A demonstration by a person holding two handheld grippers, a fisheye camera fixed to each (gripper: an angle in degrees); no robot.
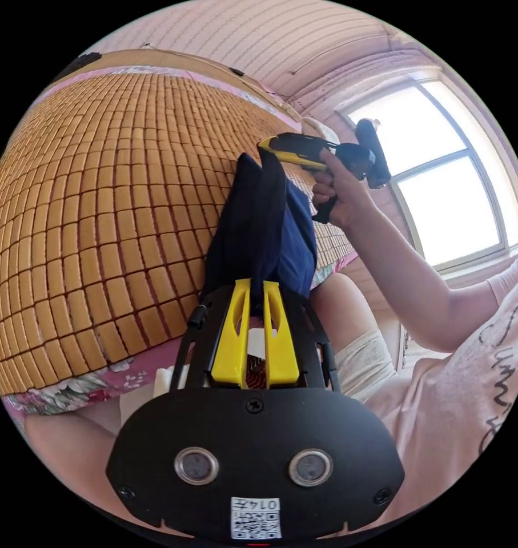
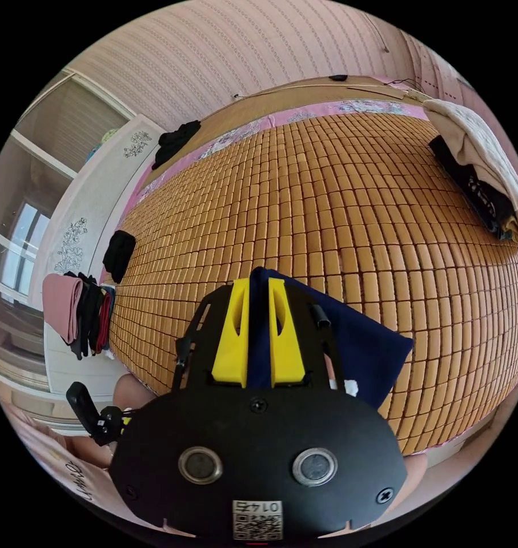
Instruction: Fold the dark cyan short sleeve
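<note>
The dark short sleeve garment (image 1: 270,228) looks navy and hangs bunched in the air above the bamboo mat (image 1: 99,200). In the left gripper view my left gripper (image 1: 256,283) has its yellow jaws shut on one end of it. At the far end of the cloth, the right gripper (image 1: 270,147) pinches the cloth, held by a person's hand (image 1: 336,197). In the right gripper view my right gripper (image 2: 259,282) is shut on a fold of the garment (image 2: 356,342). The rest drapes to the right over the mat (image 2: 356,200).
A pile of folded clothes (image 2: 481,171) lies at the mat's far right. Dark cloths (image 2: 176,140) (image 2: 120,254) sit at its left edge, and pink and dark clothes (image 2: 81,314) hang beside it. A window (image 1: 441,188) is behind the person in pink (image 1: 470,371).
</note>
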